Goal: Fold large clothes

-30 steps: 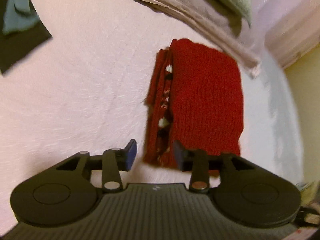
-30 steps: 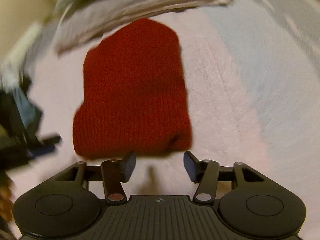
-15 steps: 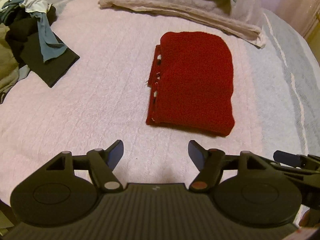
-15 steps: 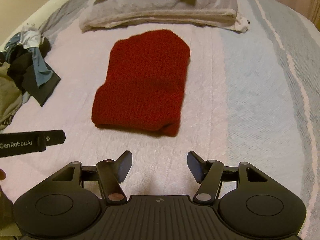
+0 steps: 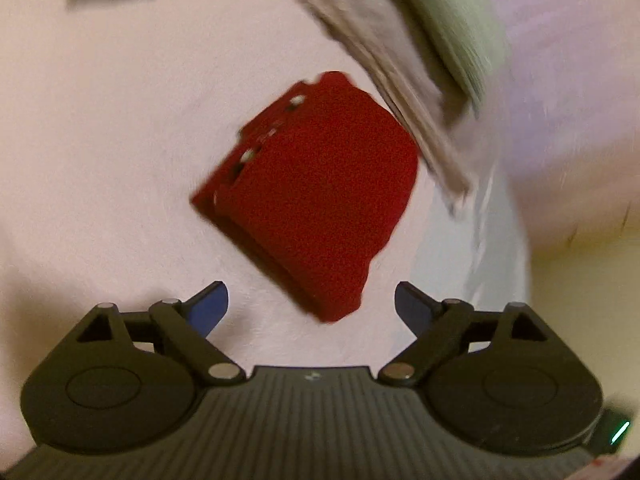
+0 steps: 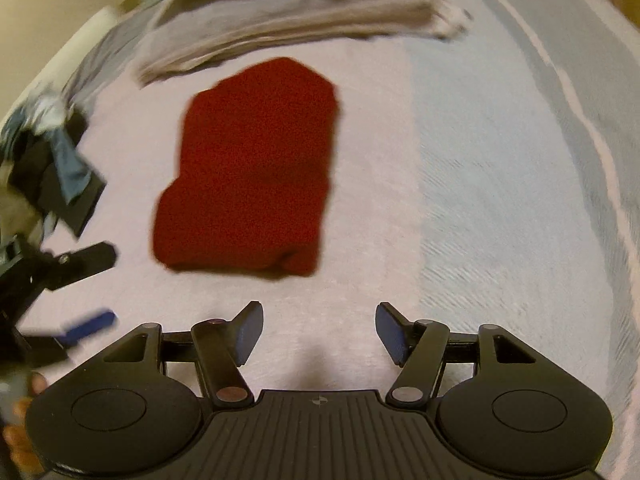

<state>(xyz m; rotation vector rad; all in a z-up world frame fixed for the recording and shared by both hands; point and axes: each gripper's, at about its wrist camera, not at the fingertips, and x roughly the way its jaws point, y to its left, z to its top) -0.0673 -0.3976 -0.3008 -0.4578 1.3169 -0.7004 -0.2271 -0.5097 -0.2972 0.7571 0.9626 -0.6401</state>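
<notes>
A red knitted sweater (image 5: 316,196) lies folded into a thick rectangle on the pale pink bedspread (image 5: 104,152), its white and black pattern showing along the left fold. My left gripper (image 5: 310,304) hovers open just short of its near corner, holding nothing. In the right wrist view the same red sweater (image 6: 252,168) lies ahead and left. The right gripper (image 6: 319,330) is open and empty above the bedspread (image 6: 372,152), a little short of the sweater. The left gripper (image 6: 76,292) shows blurred at that view's left edge.
Grey and green pillows (image 6: 280,20) are stacked at the head of the bed behind the sweater. A heap of dark and blue clothes (image 6: 48,168) sits at the left. A light blue striped blanket (image 6: 520,184) covers the right side. Both views are motion-blurred.
Both grippers opened wider and pulled back from the sweater. The left wrist view has since swung and tilted, so the sweater now looks rotated; the right gripper moved slightly closer.
</notes>
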